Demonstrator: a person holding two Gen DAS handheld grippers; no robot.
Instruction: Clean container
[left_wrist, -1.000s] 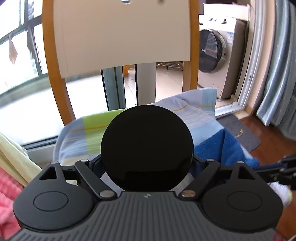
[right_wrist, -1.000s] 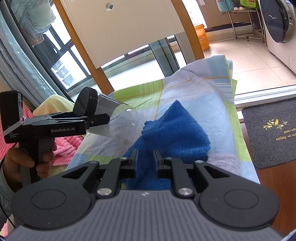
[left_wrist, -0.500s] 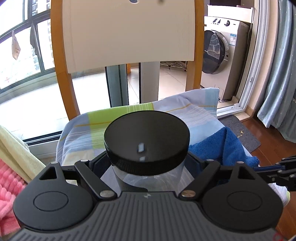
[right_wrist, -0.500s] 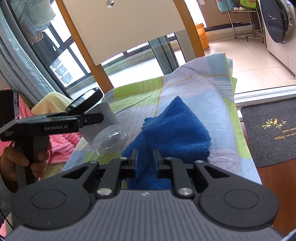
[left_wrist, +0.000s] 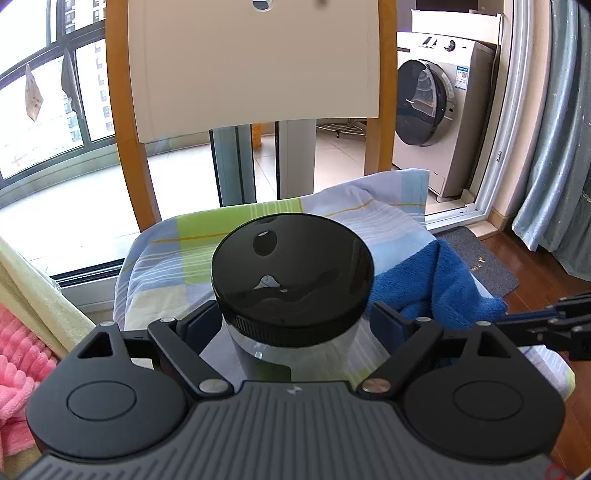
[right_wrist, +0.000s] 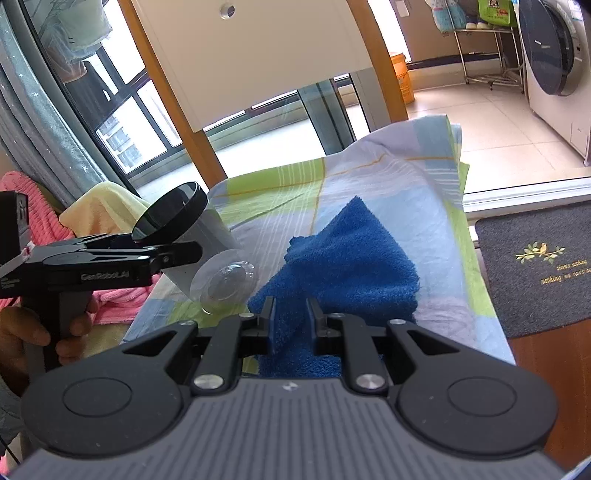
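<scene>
A: The container (left_wrist: 295, 295), a clear jar with a black lid (left_wrist: 293, 266), is down on the checked cloth (left_wrist: 229, 236) that covers the tabletop. In the right wrist view it looks tilted, its clear bottom (right_wrist: 225, 282) touching or nearly touching the cloth; whether it stands by itself cannot be told.

B: Does the left gripper (left_wrist: 295, 325) have hold of it?

A: Its jaws have just been opening. The jar sits between them, but in the left wrist view there is a gap on either side, so the pads are off the glass. It looks like a release.

B: And the right gripper (right_wrist: 290, 314)?

A: Its jaws are clenched on a fold of the blue towel (right_wrist: 347, 266), which lies on the cloth just beside the jar.

B: So how far along is the cleaning?

A: Hard to say for certain. The lid is on, so only the outside could be wiped as things lie. The towel is not touching the jar. Judging by the release and the towel apart from the jar, either the wiping is over and things are being set down, or the jar is being set for another grip. No dirt or wet shows on the glass to settle it.
</scene>
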